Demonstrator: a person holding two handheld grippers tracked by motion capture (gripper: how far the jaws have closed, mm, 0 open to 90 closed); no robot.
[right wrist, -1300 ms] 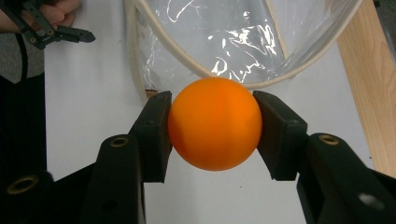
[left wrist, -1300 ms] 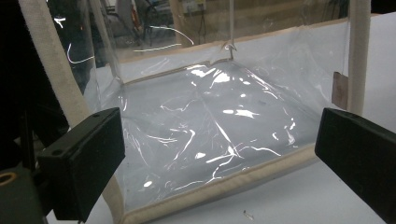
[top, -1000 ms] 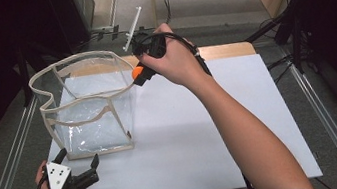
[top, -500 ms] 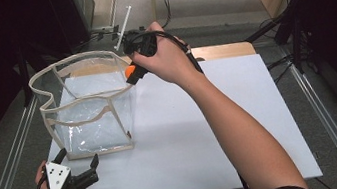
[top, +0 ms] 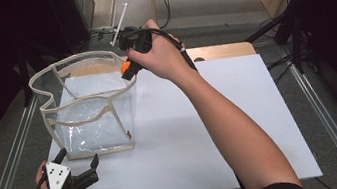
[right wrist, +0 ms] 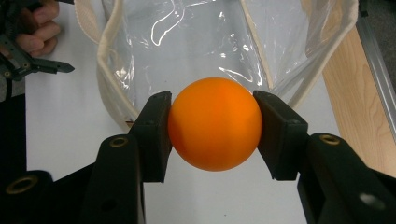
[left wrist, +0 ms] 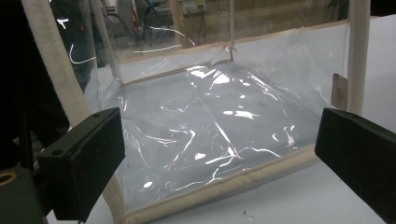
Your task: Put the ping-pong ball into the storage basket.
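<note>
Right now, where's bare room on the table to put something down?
Free: the white sheet right of the clear bag, out to its right and near edges. Crowded: the far-left, where the right gripper holds the orange ball at the bag's rim, and the near-left corner by the left gripper.

My right gripper (right wrist: 212, 128) fingers (right wrist: 156, 135) clamp the orange ball (right wrist: 214, 123) above the white worktop (right wrist: 65, 121), clear bag (right wrist: 210, 42) just ahead.

Orange ball (top: 125, 66) mostly hidden behind right hand (top: 158, 58) from above.
</note>
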